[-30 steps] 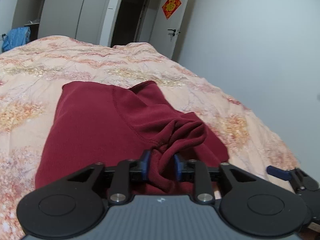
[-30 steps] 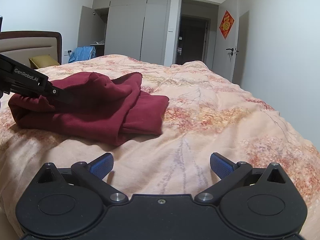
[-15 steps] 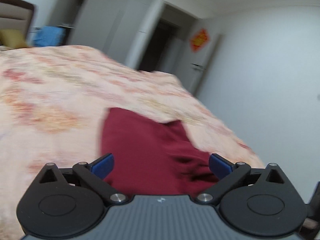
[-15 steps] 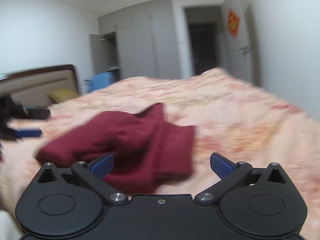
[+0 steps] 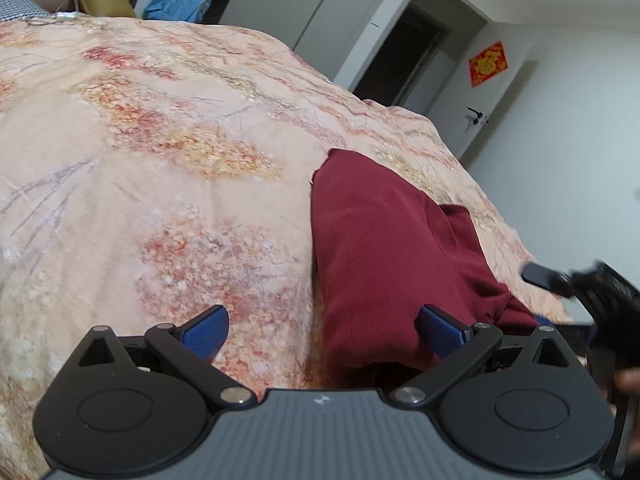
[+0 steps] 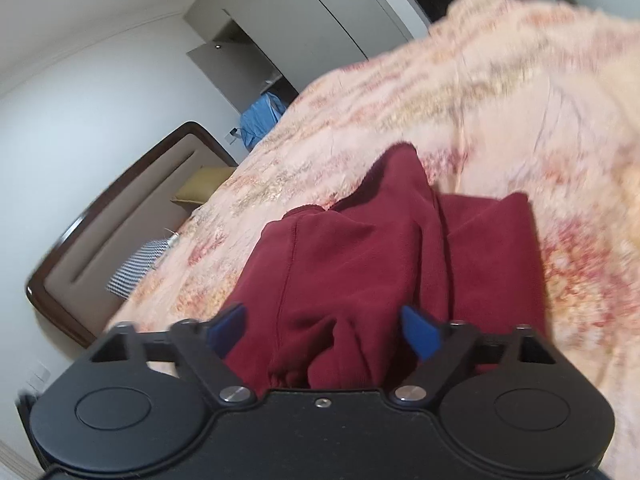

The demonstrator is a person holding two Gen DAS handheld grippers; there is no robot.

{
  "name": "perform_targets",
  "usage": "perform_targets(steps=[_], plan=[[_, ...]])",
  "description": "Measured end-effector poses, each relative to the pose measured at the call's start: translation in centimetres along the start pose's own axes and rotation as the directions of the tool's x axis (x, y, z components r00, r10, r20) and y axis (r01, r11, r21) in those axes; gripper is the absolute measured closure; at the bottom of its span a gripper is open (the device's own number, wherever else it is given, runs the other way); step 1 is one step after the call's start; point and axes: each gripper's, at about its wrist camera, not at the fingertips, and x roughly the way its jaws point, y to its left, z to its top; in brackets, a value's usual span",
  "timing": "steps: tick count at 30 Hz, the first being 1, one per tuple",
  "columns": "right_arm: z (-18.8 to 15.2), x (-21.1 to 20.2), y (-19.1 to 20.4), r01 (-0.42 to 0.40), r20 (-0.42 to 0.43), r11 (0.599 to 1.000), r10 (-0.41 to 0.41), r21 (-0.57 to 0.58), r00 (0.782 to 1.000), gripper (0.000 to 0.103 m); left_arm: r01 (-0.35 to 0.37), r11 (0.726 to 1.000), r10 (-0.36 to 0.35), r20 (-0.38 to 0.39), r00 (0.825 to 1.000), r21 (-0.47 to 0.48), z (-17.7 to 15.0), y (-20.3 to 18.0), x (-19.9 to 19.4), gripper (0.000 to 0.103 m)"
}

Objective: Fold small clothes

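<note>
**Half folded, by the look of it, with the near end still a mess**

Two grippers here, neither actually holding anything. The left gripper [image 5: 322, 326] has its jaws spread as wide as they go; the near left edge of the maroon garment [image 5: 384, 256] lies between them, and the pads aren't pressing on it. The right gripper [image 6: 323, 328] has just been closing in, its blue pads either side of the bunched near end of the cloth, but I can still see a gap at each pad. That view is blurry, so take it with a pinch of salt.

The garment sits on the floral quilt [image 5: 160, 152], near the bed's right-hand side. Progress-wise, it's doubled over itself into a rough, longish bundle, so at least one fold seems done. It's not tidy, though: layers stack unevenly, a corner sticks up at the far end and the near end is wrinkled. I'd guess another fold plus smoothing is left.
</note>
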Motion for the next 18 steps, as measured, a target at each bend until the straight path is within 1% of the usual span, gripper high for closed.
perform_targets(steps=[1, 2, 3, 4, 6, 7, 8, 10, 12, 14, 16, 17, 18], plan=[[0.3, 0.4, -0.1, 0.028, -0.003, 1.0, -0.028, 0.004, 1.0, 0.028, 0.001, 1.0, -0.001, 0.001, 1.0, 0.003, -0.1, 0.0, 0.0, 0.0], [0.4, 0.8, -0.3, 0.063, -0.005, 0.998, -0.063, 0.005, 0.998, 0.033, 0.005, 1.0, -0.005, 0.003, 1.0, 0.004, -0.1, 0.0, 0.0, 0.0], [0.5, 1.1, -0.5, 0.094, -0.007, 0.996, -0.094, 0.009, 0.996, 0.04, 0.012, 1.0, -0.012, 0.007, 1.0, 0.005, 0.0, 0.0, 0.0, 0.0], [0.5, 1.4, -0.8, 0.114, -0.005, 0.993, -0.114, 0.016, 0.993, 0.044, 0.025, 1.0, -0.025, 0.016, 1.0, 0.007, 0.0, 0.0, -0.2, 0.0], [0.4, 1.8, -1.3, 0.132, 0.006, 0.991, -0.132, 0.033, 0.991, 0.052, 0.098, 0.994, -0.1, 0.057, 0.993, 0.04, -0.1, 0.0, -1.1, 0.0], [0.3, 1.9, -1.4, 0.137, 0.012, 0.99, -0.137, 0.033, 0.99, 0.053, 0.132, 0.988, -0.138, 0.075, 0.988, 0.076, -0.2, -0.2, -1.6, 0.0], [0.2, 1.9, -1.5, 0.143, 0.018, 0.989, -0.143, 0.027, 0.989, 0.056, 0.144, 0.982, -0.155, 0.083, 0.984, 0.123, -0.5, -0.5, -2.1, 0.0], [0.0, 1.9, -1.5, 0.155, 0.024, 0.988, -0.156, 0.012, 0.988, 0.06, 0.118, 0.961, -0.143, 0.087, 0.986, 0.251, -1.2, -1.4, -2.9, 0.0], [0.0, 2.0, -1.6, 0.16, 0.03, 0.987, -0.16, 0.002, 0.987, 0.064, 0.06, 0.922, -0.103, 0.094, 0.99, 0.383, -2.2, -2.7, -3.2, 0.0], [0.0, 2.0, -1.7, 0.16, 0.031, 0.987, -0.16, 0.004, 0.987, 0.064, -0.005, 0.887, -0.052, 0.11, 0.993, 0.462, -3.0, -3.7, -3.0, 0.001], [0.1, 2.1, -1.7, 0.158, 0.034, 0.987, -0.159, 0.013, 0.987, 0.064, -0.044, 0.868, -0.015, 0.114, 0.993, 0.495, -3.4, -4.6, -2.3, 0.01], [0.3, 2.2, -1.6, 0.159, 0.034, 0.987, -0.16, 0.015, 0.987, 0.064, -0.055, 0.862, -0.005, 0.116, 0.993, 0.504, -3.5, -4.9, -2.0, 0.022], [0.4, 2.4, -1.5, 0.162, 0.037, 0.987, -0.162, 0.01, 0.986, 0.065, -0.06, 0.858, 0.001, 0.115, 0.993, 0.511, -3.6, -5.1, -1.7, 0.032]])
